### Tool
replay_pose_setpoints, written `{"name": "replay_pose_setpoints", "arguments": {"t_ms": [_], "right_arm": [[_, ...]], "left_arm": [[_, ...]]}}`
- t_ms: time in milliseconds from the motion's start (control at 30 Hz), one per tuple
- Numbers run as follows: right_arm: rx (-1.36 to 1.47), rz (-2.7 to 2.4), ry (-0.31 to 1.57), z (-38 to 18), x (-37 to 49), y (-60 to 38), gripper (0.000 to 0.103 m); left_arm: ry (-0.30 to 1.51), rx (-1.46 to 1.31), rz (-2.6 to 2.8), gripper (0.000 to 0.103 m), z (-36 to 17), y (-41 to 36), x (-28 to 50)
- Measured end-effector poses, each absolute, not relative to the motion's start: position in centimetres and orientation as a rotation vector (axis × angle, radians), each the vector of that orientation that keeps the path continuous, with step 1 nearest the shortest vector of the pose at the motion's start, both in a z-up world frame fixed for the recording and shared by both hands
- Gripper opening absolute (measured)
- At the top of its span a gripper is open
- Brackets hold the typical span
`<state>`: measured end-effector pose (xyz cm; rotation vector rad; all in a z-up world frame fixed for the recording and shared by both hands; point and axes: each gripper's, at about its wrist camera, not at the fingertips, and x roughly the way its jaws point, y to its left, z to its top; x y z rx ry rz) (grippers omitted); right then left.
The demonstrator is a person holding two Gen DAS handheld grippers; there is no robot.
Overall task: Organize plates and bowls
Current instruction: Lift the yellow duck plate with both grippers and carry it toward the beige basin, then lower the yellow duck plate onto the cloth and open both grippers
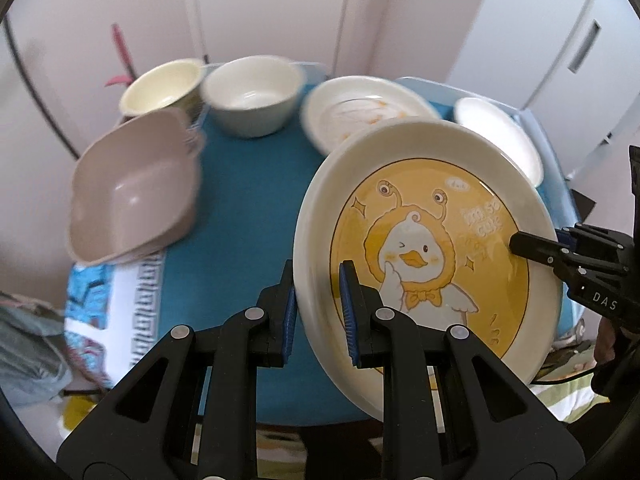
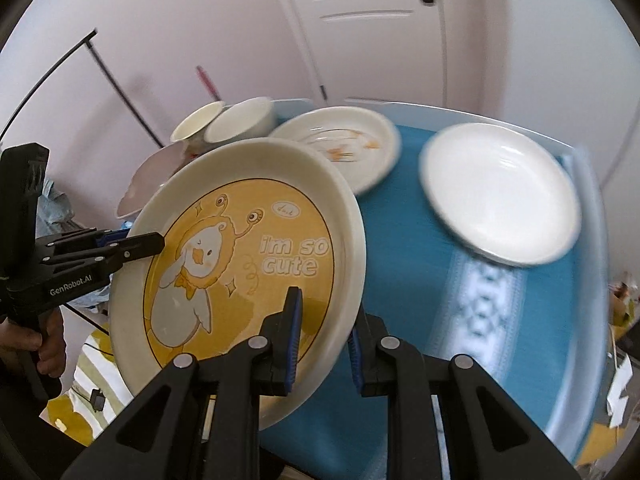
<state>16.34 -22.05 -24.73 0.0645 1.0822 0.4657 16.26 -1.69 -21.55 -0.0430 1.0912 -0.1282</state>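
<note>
- My left gripper (image 1: 318, 312) pinches one edge of the duck plate (image 1: 424, 240); its rim sits between my blue pads (image 1: 347, 312).
- My right gripper (image 2: 324, 336) clamps the opposite rim.
- The plate hangs tilted between both, above the blue tablecloth (image 1: 248, 208).
- It is cream, with a yellow centre, a winking duck and "i'm so cute".
- Behind it lie a patterned plate (image 2: 344, 144), a white plate (image 2: 500, 192) and bowls (image 1: 252, 96).

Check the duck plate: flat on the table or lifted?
Lifted and tilted. The duck plate is clamped at opposite rims by the left gripper and right gripper, above the blue tablecloth.
</note>
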Motion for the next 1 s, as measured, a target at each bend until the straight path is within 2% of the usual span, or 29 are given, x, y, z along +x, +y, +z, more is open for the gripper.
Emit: {"name": "replay_pose_setpoints", "arguments": {"t_ms": [233, 500, 1000], "right_arm": [[0.040, 0.500, 1.131, -27.1, 17.5, -15.6, 0.019], [0.026, 0.477, 1.167, -30.7, 18.6, -13.0, 0.020], [0.029, 0.433, 1.192, -31.4, 17.9, -12.6, 0.020]], "left_arm": [[1.138, -0.069, -0.101, 0.018, -24.3, 4.5, 16.7], [1.170, -0.078, -0.123, 0.018, -28.0, 7.2, 17.7], [1.157, -0.045, -0.150, 0.018, -27.6, 7.0, 17.2]]}}
